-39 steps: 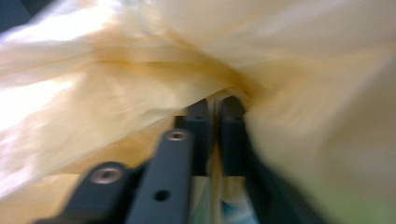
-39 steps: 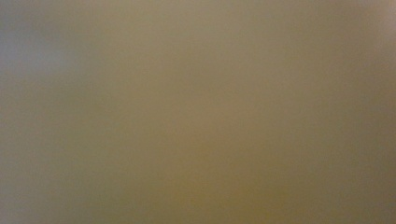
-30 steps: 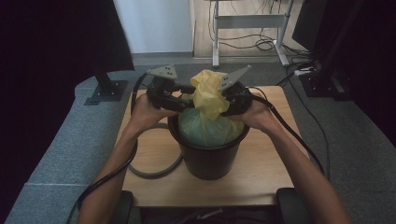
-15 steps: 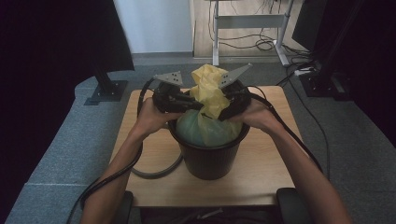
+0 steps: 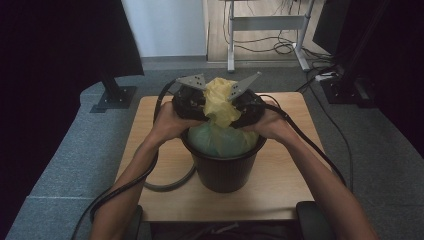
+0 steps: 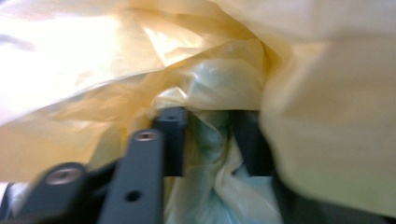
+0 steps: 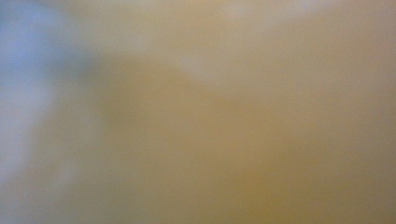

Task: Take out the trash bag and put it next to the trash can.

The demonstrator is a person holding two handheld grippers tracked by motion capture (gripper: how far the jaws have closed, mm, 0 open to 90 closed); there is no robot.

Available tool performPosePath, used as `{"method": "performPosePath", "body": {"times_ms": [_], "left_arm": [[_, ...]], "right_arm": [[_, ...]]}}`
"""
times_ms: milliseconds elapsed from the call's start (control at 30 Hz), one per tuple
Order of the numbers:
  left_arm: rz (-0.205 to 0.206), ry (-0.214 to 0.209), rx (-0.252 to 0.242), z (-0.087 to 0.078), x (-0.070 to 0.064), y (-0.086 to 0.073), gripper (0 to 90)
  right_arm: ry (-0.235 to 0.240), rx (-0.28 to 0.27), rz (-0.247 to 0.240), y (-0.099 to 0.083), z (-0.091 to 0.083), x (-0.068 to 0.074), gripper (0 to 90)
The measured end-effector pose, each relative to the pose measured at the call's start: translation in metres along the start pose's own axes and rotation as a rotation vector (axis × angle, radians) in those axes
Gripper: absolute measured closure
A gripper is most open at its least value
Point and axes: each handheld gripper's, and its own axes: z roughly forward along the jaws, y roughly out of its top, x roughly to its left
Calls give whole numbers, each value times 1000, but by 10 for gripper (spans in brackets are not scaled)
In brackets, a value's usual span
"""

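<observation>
A black bin (image 5: 225,170) stands in the middle of the wooden table (image 5: 285,192), and a yellow-green plastic bag (image 5: 220,102) bulges out of it. The bag's top is gathered into a bunch above the rim. My left gripper (image 5: 201,107) presses into that bunch from the left. In the left gripper view its jaws (image 6: 210,140) are closed in on a twisted neck of the bag (image 6: 93,70). My right gripper (image 5: 241,111) presses in from the right, its jaws buried in the plastic. The right gripper view is a yellow blur of bag (image 7: 233,140).
A grey cable (image 5: 170,184) loops on the table left of the bin. A monitor stand (image 5: 114,95) sits on the floor at the far left. A desk frame (image 5: 265,30) and floor cables lie beyond the table.
Both hands have drawn slightly closer together around the bag's gathered top, the left one most. The bin has not moved.
</observation>
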Motion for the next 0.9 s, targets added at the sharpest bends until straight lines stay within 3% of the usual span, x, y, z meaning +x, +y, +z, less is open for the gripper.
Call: {"method": "performPosePath", "body": {"times_ms": [133,200,467,567,733,900], "left_arm": [[-35,19,-22,-15,3,-5,413],[-53,15,-33,-23,5,-9,370],[-83,149,12,-42,9,-32,145],[-88,176,32,-48,9,-41,127],[-111,238,58,-56,10,-57,11],[-140,264,62,-61,10,-77,0]], "right_arm": [[-19,8,17,0,-4,-5,732],[-35,3,28,1,-9,-7,735],[-44,-19,49,7,-29,-18,734],[-47,-7,58,11,-34,-21,734],[-61,-4,61,21,-47,-25,732],[-89,-2,68,32,-61,-26,731]]}}
